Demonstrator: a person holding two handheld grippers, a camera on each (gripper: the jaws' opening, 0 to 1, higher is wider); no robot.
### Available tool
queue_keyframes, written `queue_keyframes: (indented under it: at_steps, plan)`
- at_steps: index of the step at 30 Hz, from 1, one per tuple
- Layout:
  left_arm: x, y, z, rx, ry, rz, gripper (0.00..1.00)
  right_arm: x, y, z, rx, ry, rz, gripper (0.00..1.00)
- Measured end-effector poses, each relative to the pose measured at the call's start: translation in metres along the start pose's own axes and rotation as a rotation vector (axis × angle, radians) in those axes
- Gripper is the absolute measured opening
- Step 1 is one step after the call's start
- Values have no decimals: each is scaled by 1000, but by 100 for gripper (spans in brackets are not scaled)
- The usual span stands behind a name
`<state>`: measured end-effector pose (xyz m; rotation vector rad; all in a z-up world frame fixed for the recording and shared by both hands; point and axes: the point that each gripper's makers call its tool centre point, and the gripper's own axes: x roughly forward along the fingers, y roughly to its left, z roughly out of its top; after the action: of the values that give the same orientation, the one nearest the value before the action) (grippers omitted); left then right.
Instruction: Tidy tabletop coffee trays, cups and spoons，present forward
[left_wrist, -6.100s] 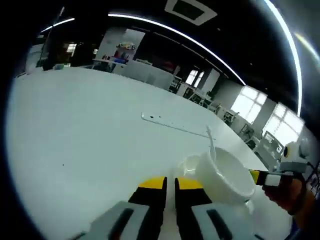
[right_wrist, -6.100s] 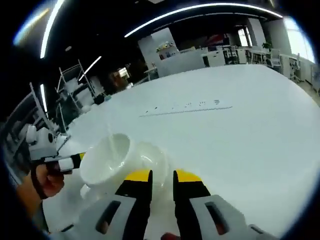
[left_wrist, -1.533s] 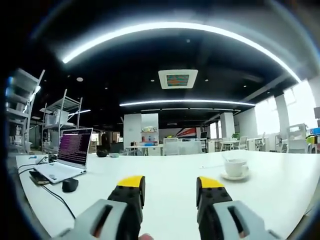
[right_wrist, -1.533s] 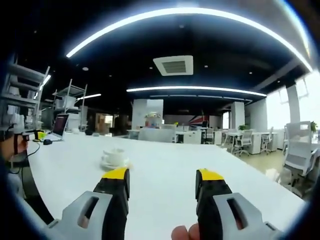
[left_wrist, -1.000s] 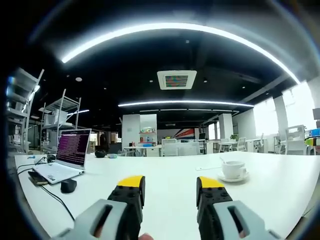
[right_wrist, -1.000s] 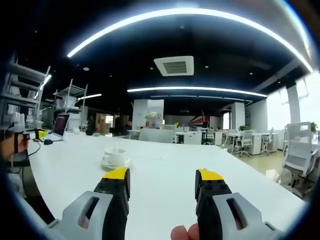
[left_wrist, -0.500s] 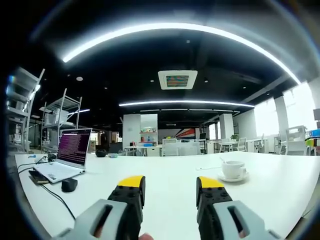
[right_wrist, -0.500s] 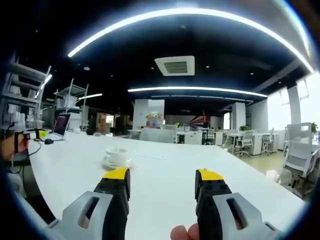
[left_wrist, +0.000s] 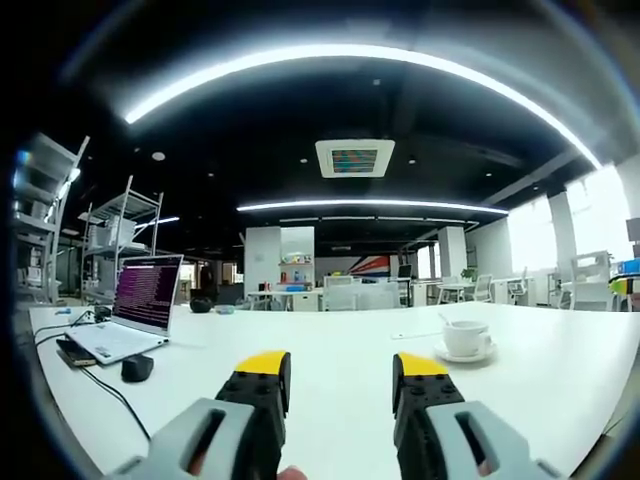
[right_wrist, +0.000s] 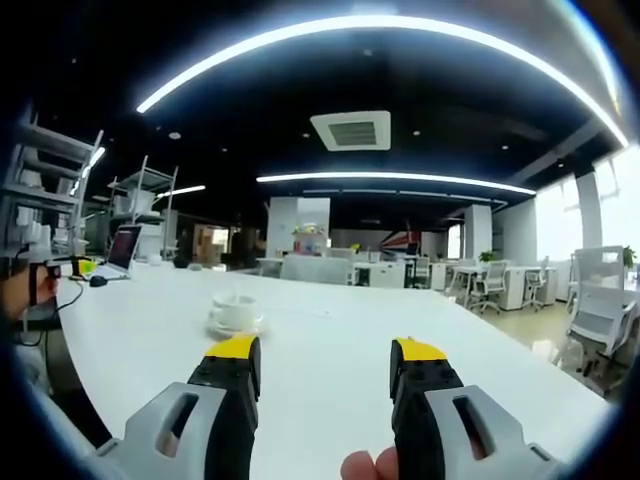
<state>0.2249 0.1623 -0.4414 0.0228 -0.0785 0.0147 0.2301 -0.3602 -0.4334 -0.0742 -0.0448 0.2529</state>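
White tabletop (left_wrist: 330, 350) extended across a dim open-plan office lit by curved ceiling light strips (left_wrist: 350, 60), with a ceiling vent (left_wrist: 354, 157) overhead and desks and chairs (right_wrist: 490, 285) in the background. Left gripper view: the left gripper (left_wrist: 340, 368) was held level above the table, its yellow-tipped jaws standing well apart with nothing between them. A white cup (left_wrist: 466, 335) stood upright on a saucer (left_wrist: 466, 354) to the right of the jaws, a spoon handle (left_wrist: 443, 319) rising from the cup's left side. An open laptop (left_wrist: 130, 315) with a lit screen, a dark mouse (left_wrist: 136, 368) and a cable (left_wrist: 110, 393) lay at the far left of the table, in front of metal shelving (left_wrist: 120, 240). Right gripper view: the right gripper (right_wrist: 328, 366) likewise had its jaws spread and empty; fingers (right_wrist: 372, 466) of the person's hand appeared at the bottom edge. The cup (right_wrist: 236, 311) on its saucer (right_wrist: 236, 327) stood ahead and left of the jaws, apart from them. The laptop (right_wrist: 120, 250) appeared small at far left.
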Motion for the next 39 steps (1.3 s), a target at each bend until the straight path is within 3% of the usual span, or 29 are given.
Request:
queue_keyframes:
  at_steps: [39]
  plan:
    - [1,-6,-2,4,14,-18,42,4,-8,-8,22,9,-7,51]
